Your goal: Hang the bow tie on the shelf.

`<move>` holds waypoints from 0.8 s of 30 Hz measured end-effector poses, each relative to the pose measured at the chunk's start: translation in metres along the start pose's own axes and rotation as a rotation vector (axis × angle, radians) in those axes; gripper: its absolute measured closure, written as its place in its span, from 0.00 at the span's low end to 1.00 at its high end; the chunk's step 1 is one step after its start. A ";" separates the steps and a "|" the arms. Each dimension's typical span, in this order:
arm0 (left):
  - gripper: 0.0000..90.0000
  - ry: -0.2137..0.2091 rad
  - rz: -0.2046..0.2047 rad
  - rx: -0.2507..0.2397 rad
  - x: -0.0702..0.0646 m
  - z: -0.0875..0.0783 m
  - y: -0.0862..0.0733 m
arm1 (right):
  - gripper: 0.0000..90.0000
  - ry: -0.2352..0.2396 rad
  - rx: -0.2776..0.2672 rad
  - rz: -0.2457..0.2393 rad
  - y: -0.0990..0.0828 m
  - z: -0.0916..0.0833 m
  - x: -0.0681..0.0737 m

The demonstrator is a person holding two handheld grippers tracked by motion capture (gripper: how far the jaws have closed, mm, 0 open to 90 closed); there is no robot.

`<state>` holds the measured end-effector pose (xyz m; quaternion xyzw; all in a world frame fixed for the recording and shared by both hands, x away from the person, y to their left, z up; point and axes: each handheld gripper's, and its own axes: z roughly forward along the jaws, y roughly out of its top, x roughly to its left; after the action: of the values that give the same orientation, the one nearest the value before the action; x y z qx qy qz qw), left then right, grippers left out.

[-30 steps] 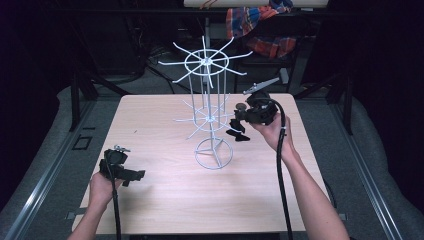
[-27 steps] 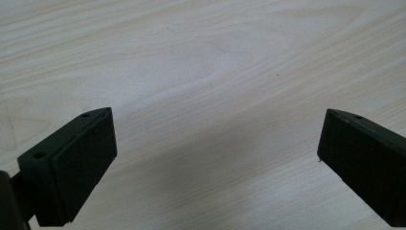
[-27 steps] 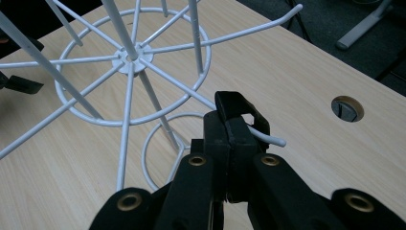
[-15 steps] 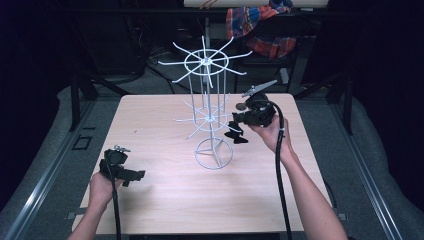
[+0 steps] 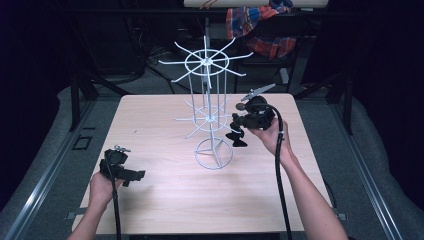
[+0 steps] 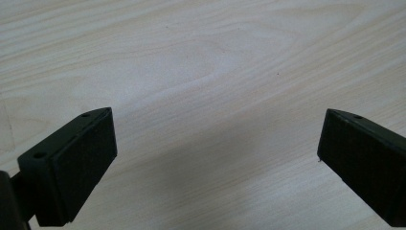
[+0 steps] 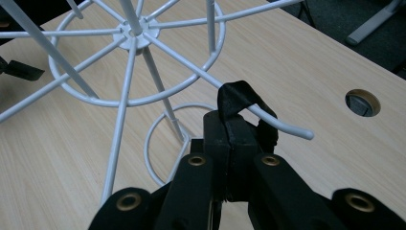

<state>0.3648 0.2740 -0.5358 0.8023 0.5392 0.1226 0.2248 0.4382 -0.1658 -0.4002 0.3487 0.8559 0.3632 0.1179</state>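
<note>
Item: white wire display rack (image 5: 210, 115), upright at the centre of the worktop (image 5: 150, 125) in the high view. Long axis vertical: ring base (image 5: 213, 153) below, a lower wheel of spokes, a larger wheel at the top. Spokes radiate level and end in upturned tips.

Item: black strap loop (image 7: 238, 98), centre of the right gripper view. It arches over one lower spoke (image 7: 268, 115) just short of that spoke's upturned tip, which points to the right of the frame.

Right tongs (image 7: 233, 139): closed tight on the strap's lower end, held level with the lower wheel, right of the rack's stem in the high view (image 5: 239, 131).

Left tongs (image 6: 215, 158): jaws wide apart, holding nothing, bare wood between them. In the high view they sit at the lower left of the worktop (image 5: 134, 176), well apart from the rack.
</note>
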 end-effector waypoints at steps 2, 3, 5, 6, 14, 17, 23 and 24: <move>0.00 -0.001 -0.002 0.000 0.000 0.000 0.000 | 0.99 0.002 0.003 0.000 -0.001 0.000 0.000; 0.00 -0.001 -0.002 0.000 0.000 0.000 0.000 | 0.99 0.000 0.000 -0.002 -0.001 0.001 0.000; 0.00 -0.001 -0.002 0.001 0.000 0.000 0.000 | 0.99 0.003 0.004 0.003 -0.002 0.001 0.000; 0.00 0.000 -0.004 0.001 0.000 0.000 0.000 | 0.99 0.002 0.003 0.001 -0.002 0.002 0.000; 0.00 -0.002 -0.007 0.004 0.001 0.001 0.000 | 0.98 0.004 0.013 0.004 -0.004 0.004 -0.002; 0.00 -0.001 -0.005 0.002 0.001 0.001 0.000 | 0.98 0.008 0.011 0.009 -0.005 0.005 -0.003; 0.00 0.002 -0.001 -0.001 -0.001 0.002 0.001 | 0.97 0.008 0.016 0.015 -0.007 0.006 -0.003; 0.00 -0.002 0.000 0.005 -0.001 0.001 0.001 | 0.96 0.009 0.016 0.015 -0.007 0.006 -0.003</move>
<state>0.3660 0.2724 -0.5362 0.8030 0.5393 0.1206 0.2234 0.4398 -0.1684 -0.4091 0.3546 0.8566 0.3589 0.1086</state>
